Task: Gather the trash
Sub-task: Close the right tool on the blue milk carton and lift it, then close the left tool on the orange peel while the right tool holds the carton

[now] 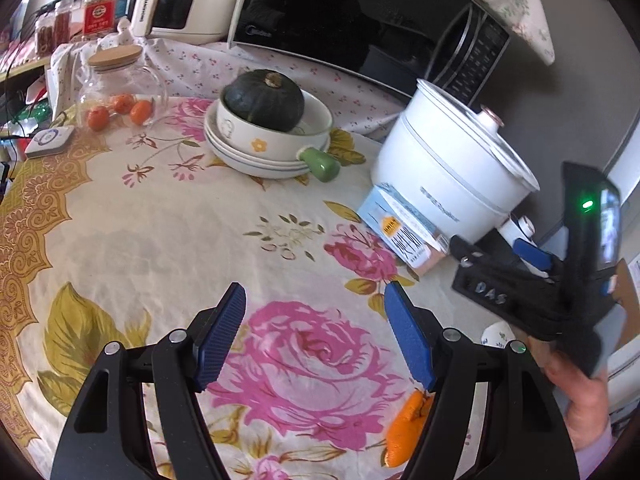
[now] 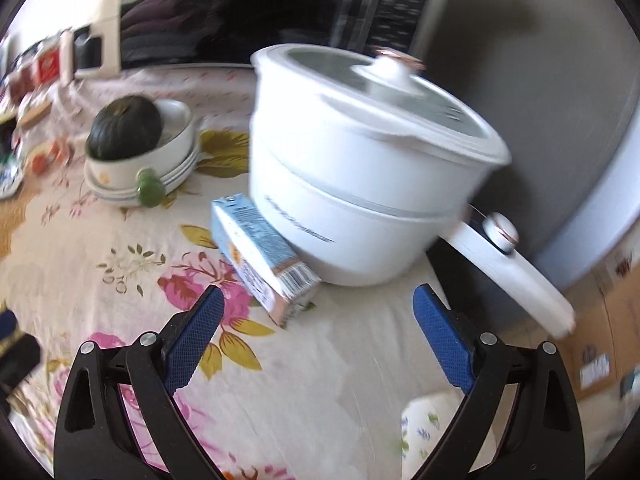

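- Left gripper (image 1: 314, 336) hangs above the flowered tablecloth (image 1: 160, 240) with its blue pads well apart and nothing between them; only a printed pink rose lies under the gap.
- Right gripper (image 2: 318, 334) likewise stands wide open and empty, pointing down at the cloth in front of the white electric pot (image 2: 360, 168); its view is blurred.
- In the left wrist view the right gripper shows at the right edge, held by a hand (image 1: 580, 400), with a green light lit on its black body.
- An orange peel (image 1: 406, 432) lies on the cloth just beside the left gripper's right finger, partly hidden behind it.
- A light-blue carton (image 2: 260, 256) lies on its side, touching the base of the white electric pot, ahead of the right gripper and slightly left of its gap.
- A crumpled white paper with small prints (image 2: 428, 428) sits low on the right, partly behind the right gripper's right finger.
- Farther back, a dark green squash (image 1: 264, 100) rests in a bowl (image 1: 280, 140) stacked on plates; a glass jar (image 1: 120, 88) with a cork lid holds small orange fruits.
- A microwave (image 1: 340, 12) stands behind the table.
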`<action>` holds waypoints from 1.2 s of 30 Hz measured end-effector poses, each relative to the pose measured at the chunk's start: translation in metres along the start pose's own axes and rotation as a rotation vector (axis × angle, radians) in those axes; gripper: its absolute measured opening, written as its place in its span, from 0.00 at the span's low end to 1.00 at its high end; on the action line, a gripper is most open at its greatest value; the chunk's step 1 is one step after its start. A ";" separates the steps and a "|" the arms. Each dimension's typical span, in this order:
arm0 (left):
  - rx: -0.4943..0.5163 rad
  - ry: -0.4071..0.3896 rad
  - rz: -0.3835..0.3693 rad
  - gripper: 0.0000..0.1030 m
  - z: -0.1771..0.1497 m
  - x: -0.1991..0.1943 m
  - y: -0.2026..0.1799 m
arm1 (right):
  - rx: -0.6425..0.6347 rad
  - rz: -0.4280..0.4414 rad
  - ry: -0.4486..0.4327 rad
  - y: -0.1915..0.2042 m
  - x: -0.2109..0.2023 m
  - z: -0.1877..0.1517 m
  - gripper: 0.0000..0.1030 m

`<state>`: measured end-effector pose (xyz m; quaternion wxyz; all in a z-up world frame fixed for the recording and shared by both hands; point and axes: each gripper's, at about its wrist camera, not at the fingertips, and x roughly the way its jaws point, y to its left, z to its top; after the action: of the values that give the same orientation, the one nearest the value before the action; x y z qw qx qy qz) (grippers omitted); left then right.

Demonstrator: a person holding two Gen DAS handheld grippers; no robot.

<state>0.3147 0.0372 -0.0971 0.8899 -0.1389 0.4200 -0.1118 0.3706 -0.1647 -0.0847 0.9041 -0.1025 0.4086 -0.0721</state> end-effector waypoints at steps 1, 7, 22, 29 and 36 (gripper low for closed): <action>-0.009 -0.003 0.002 0.68 0.002 -0.001 0.005 | -0.036 0.006 -0.001 0.006 0.005 0.002 0.89; -0.044 -0.002 0.012 0.68 0.007 -0.004 0.025 | -0.163 0.064 0.021 0.031 0.031 0.011 0.89; -0.091 0.009 0.006 0.68 0.013 -0.003 0.047 | -0.204 0.278 0.206 0.048 0.095 0.003 0.76; -0.100 0.056 0.014 0.68 0.008 0.010 0.051 | -0.041 0.351 0.218 0.045 0.101 0.008 0.51; -0.088 0.115 0.000 0.68 -0.003 0.021 0.043 | 0.039 0.331 0.164 0.045 0.084 -0.002 0.25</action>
<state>0.3296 0.0704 -0.1287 0.8574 -0.1712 0.4748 -0.1009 0.4265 -0.1394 -0.1582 0.8691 -0.0099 0.4907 0.0617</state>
